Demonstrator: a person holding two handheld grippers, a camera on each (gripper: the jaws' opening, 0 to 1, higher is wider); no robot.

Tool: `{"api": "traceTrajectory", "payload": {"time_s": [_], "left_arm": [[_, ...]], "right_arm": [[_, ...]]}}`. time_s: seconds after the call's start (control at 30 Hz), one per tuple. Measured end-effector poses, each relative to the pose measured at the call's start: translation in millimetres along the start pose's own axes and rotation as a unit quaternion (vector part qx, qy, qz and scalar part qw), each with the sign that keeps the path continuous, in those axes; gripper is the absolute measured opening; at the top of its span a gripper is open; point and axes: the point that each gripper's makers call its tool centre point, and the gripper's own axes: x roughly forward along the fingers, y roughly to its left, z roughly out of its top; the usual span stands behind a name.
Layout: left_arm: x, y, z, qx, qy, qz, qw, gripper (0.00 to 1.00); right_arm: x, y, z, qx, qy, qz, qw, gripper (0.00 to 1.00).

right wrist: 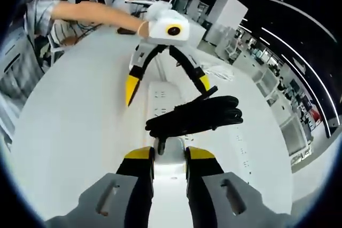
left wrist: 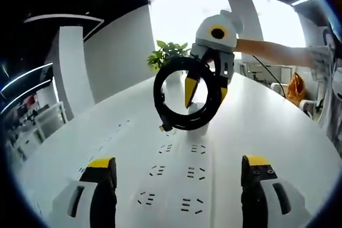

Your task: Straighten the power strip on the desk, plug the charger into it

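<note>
The left gripper (left wrist: 179,177) stands open, its jaws spread wide on either side of the white power strip (left wrist: 176,177) lying flat on the desk (left wrist: 278,126). Ahead of those jaws, the right gripper (left wrist: 206,90) hangs above the strip's far end. Its jaws are clamped on the white charger (right wrist: 170,152), whose coiled black cable (right wrist: 195,115) hangs beyond the fingertips.

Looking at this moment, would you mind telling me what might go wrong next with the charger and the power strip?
1. The right gripper holds the white charger with its coiled black cable hanging loose; the coil may swing, snag or cover the sockets.
2. The left gripper is open over the power strip, apparently not holding it, so the strip may slide when the charger is pushed in.
</note>
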Motion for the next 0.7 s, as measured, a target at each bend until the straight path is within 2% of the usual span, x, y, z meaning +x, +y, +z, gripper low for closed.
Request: {"api": "traceTrajectory", "payload": {"time_s": [0.1,0.17,0.27,0.43,0.57,0.63,0.7], "left_arm": [[-3.3,-0.4,-0.4,0.002,0.012,-0.002,0.9999,0.99],[-5.2,-0.4,-4.7,0.007,0.034,-0.005,0.9994,0.99],[-9.4,-1.3,-14.5,0.015,0.084,-0.018,0.9962,0.99],[-12.6,0.0,-15.6,-0.001,0.129,-0.034,0.9911,0.92],[-15.1,2.7,-27.2,-0.011,0.186,-0.046,0.9815,0.90],[-14.6,5.3,-33.5,0.000,0.209,-0.047,0.9767,0.90],[-16.2,3.7,-41.8,0.014,0.242,-0.055,0.9685,0.86]], "right_arm": [[-0.3,0.0,-0.4,-0.002,0.002,0.001,1.0000,0.21],[-0.3,-2.1,-1.1,-0.003,0.003,0.002,1.0000,0.21],[-0.4,-4.9,-2.1,-0.003,0.003,0.002,1.0000,0.21],[-0.6,-8.2,-3.2,-0.003,0.003,0.004,1.0000,0.21],[-0.5,-8.6,-3.4,-0.004,0.006,0.005,1.0000,0.21],[-0.4,-8.8,-3.4,-0.006,0.008,0.005,0.9999,0.21],[-0.2,-8.3,-3.3,-0.010,0.010,0.005,0.9999,0.21]]}}
